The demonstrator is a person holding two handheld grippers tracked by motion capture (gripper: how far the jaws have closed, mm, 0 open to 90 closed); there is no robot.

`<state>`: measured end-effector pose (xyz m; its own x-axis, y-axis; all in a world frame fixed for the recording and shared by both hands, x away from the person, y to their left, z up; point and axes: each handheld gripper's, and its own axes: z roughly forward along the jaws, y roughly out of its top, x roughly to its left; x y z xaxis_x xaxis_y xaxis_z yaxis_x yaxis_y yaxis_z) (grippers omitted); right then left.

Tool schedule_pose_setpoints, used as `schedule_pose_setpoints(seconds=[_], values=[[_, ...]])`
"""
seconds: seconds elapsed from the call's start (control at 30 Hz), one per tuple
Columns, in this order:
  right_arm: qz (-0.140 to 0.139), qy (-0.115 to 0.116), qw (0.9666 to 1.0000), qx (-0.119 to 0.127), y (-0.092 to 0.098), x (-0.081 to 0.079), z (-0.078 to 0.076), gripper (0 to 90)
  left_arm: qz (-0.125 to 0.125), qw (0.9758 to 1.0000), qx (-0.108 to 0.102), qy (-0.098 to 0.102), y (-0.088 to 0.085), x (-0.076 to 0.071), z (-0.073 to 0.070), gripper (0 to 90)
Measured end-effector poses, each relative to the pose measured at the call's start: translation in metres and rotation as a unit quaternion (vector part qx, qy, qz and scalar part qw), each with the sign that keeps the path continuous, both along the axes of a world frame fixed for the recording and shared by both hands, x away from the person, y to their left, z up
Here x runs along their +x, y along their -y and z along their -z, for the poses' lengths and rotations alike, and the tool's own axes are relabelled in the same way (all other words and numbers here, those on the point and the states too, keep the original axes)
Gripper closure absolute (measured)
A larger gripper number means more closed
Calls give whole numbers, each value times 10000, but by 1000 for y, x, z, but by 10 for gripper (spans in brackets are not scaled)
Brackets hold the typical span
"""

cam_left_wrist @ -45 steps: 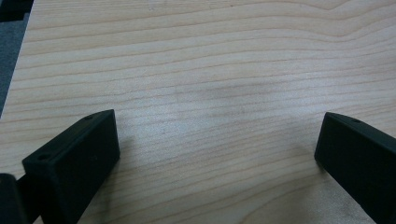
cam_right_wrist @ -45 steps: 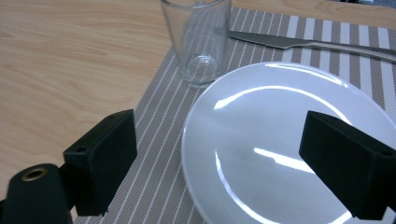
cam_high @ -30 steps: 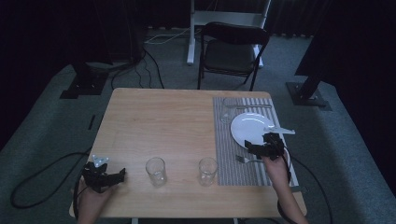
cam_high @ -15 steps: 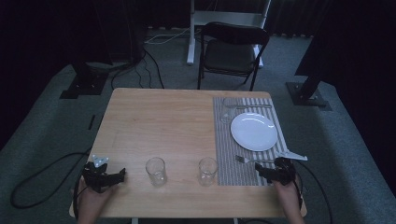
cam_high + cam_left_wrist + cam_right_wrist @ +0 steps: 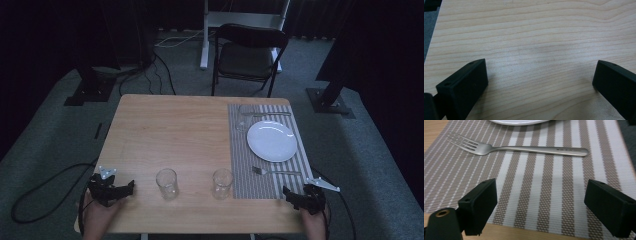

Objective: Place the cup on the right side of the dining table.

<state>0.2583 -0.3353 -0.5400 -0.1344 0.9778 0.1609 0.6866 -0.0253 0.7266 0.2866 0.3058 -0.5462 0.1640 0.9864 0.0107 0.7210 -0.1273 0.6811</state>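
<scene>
The right claw point(image 5: 300, 198), jaws wide and empty, has drawn back from the plate point(image 5: 272, 141) to the placemat's point(image 5: 260, 177) near edge.

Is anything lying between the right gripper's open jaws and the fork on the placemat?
Nothing visible does. In the right gripper view, bare striped placemat fills the stretch between the open right gripper and the fork. The plate sits beyond the fork, not before it.

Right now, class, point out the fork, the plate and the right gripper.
fork point(image 5: 534, 149): right gripper view, mid-handle.
plate point(image 5: 272, 141): high view, centre of its face.
right gripper point(image 5: 290, 193): high view, between its open jaw tips.
</scene>
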Motion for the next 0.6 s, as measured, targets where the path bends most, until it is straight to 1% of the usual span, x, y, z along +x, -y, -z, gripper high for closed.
schedule_pose_setpoints(seconds=[0.03,0.07,0.1,0.13,0.17,0.2,0.33,0.6], values=[[-3,36,10000,-40,-1,-2,1,109,-1,10000,-1,0,0,0,0,3],[-103,65,9998,-130,-3,-1,4,109,4,10000,3,-4,0,0,0,3],[-121,68,9997,-185,-6,0,5,109,4,10000,4,-4,0,0,0,3],[-204,55,9995,-229,-8,1,5,109,4,10000,3,-5,0,0,0,3],[-244,42,9991,-352,-10,2,6,109,-1,10000,0,0,0,0,0,3],[-246,18,9985,-497,-12,4,7,109,2,10000,2,-3,0,0,0,3],[-261,18,9969,-744,-17,5,10,110,-1,10000,-1,1,0,0,0,3],[-242,21,9970,-737,-17,5,11,110,-1,10000,1,-1,0,0,0,3]])
